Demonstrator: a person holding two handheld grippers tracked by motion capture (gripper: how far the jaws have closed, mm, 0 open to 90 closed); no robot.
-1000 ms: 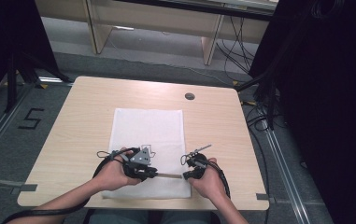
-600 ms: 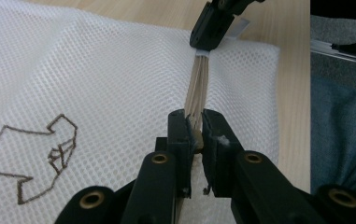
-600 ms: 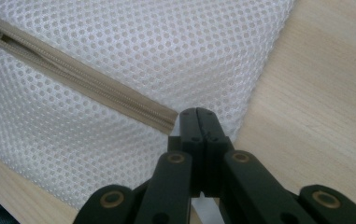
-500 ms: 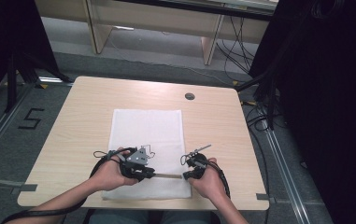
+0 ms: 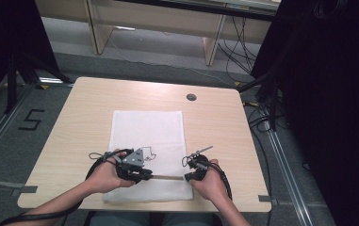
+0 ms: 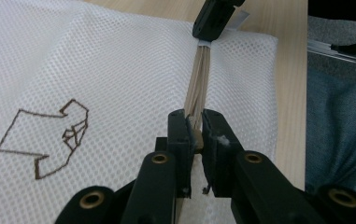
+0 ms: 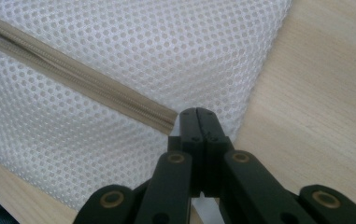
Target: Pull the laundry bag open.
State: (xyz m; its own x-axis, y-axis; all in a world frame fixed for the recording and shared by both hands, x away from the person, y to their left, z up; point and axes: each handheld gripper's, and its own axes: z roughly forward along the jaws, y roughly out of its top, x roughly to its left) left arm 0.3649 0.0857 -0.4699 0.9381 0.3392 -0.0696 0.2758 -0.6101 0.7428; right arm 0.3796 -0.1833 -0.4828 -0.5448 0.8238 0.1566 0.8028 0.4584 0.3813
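on the light wooden tabletop [image 5: 87,108] lies a white mesh zip bag [image 5: 148,136], its beige zipper [image 7: 77,84] near the front edge clenched by the left gripper [image 6: 195,127], the right gripper [image 7: 197,122] pinching the bag's end.

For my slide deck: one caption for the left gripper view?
Left gripper clamps the beige zipper of a white mesh bag.

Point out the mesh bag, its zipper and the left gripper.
mesh bag [image 5: 146,129]: high view, bare white mesh.
zipper [image 7: 87,83]: right gripper view, beige zipper tape.
left gripper [image 6: 194,123]: left gripper view, between its fingertips.
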